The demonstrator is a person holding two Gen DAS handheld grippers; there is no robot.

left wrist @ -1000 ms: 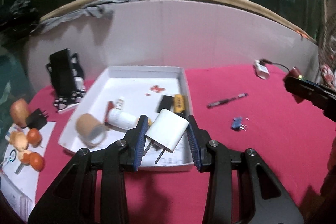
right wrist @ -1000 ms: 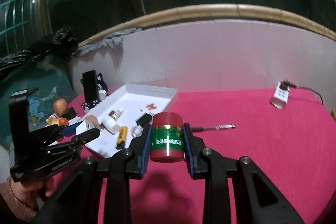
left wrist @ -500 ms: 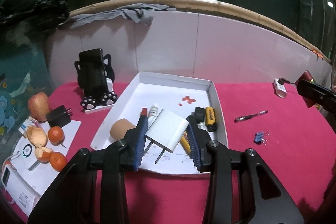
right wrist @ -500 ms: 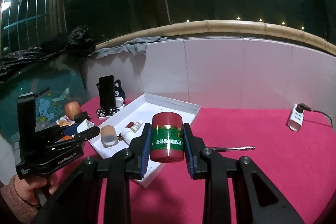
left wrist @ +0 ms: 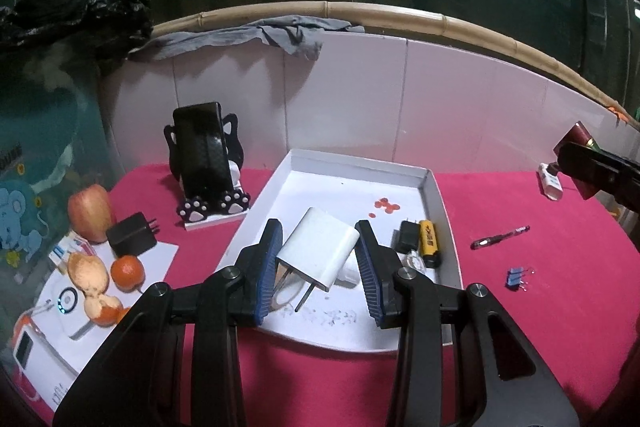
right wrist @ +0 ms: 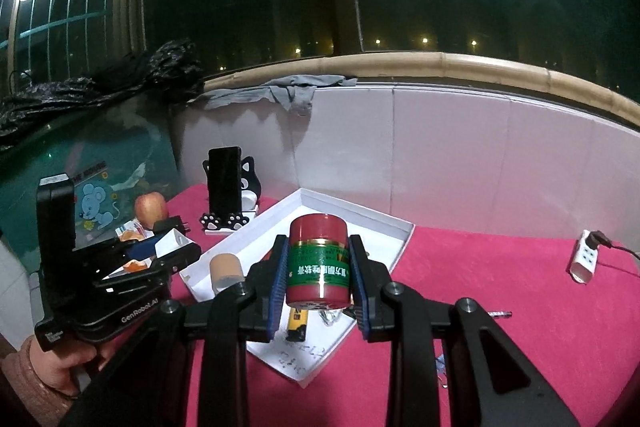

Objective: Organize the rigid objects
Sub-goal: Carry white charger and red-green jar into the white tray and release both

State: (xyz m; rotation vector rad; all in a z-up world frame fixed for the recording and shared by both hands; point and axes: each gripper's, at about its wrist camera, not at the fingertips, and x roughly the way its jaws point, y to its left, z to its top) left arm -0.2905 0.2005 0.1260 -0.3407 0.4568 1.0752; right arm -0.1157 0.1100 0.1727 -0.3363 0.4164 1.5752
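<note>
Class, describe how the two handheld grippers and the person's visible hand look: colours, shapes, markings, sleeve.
Both the left gripper and right gripper have black angular frames, silver bolts and blue ribbed pads. The left body reads "GenRobot.AI" in white. The hand wears a pinkish knit sleeve.

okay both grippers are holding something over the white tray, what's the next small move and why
Probably lower the left hand-held gripper and release the white charger into the white tray: it already hangs over bare tray floor, while the right hand-held gripper holds the red jar.

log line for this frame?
left gripper: shut on white charger | right gripper: shut on red jar | both over white tray
</note>
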